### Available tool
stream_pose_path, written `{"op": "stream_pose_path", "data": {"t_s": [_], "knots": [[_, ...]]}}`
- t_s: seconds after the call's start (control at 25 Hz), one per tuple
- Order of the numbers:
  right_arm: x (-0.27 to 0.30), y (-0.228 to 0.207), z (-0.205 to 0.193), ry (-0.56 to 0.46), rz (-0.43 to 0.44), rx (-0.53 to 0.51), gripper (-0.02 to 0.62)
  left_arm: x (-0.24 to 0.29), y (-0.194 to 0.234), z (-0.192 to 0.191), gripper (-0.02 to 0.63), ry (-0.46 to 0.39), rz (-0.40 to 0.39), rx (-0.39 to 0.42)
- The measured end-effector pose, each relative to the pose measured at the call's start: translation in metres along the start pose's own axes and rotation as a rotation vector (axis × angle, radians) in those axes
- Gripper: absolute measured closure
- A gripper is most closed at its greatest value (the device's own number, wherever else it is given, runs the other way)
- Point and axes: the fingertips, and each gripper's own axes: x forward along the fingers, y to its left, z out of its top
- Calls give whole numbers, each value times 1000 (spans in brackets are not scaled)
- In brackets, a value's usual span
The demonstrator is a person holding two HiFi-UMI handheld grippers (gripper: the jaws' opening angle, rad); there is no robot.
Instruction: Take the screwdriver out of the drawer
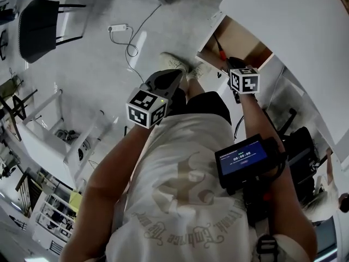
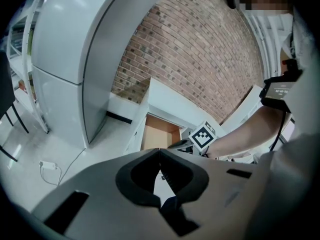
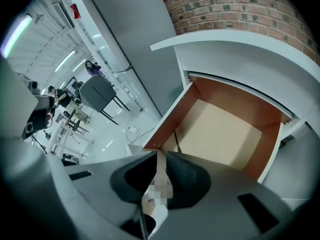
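Right gripper (image 3: pixel 160 156): jaws are set to a narrow slit, and a pale strip is seen in the gap. Whether that strip is a gripped part or just white surface beyond can't be told, since part of it is blurred out.

Just ahead of the jaws a thin dark shaft is seen, taken to be the screwdriver (image 3: pixel 176 140). It lies on the drawer (image 3: pixel 167 119) bottom, close along the left wall near the front corner. Its near end is hidden behind the right jaw, so the handle position isn't confirmed. The rest of the drawer bottom is bare. The drawer is pulled well out from under the white table (image 3: pixel 240 44).

Left gripper (image 2: pixel 160 151): jaws are closed tip to tip with nothing held. It is held off to the side above the floor, well apart from the drawer, and is judged not needed for this step.

Step is judged as grasp/lift; the screwdriver is not yet out of the drawer.

How it should be done:
- Grip is to be confirmed before any lift. If the slit is empty, the jaws should be opened wider and lowered over the handle, not the shaft. A thin round shaft is likely to roll or pivot.
- Jaws are to be aligned across the tool's axis and closed firmly.
- The lift should be made up first, then back, so the tip clears the front edge and the left wall isn't scraped.
- The table underside is to be watched on the way up.
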Motion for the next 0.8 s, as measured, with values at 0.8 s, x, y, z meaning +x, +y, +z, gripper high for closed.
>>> {"op": "stream_pose_path", "data": {"t_s": [0.8], "knots": [[105, 12, 6, 113, -1, -178, 492, 29, 71, -44, 584, -7, -23, -96]]}}
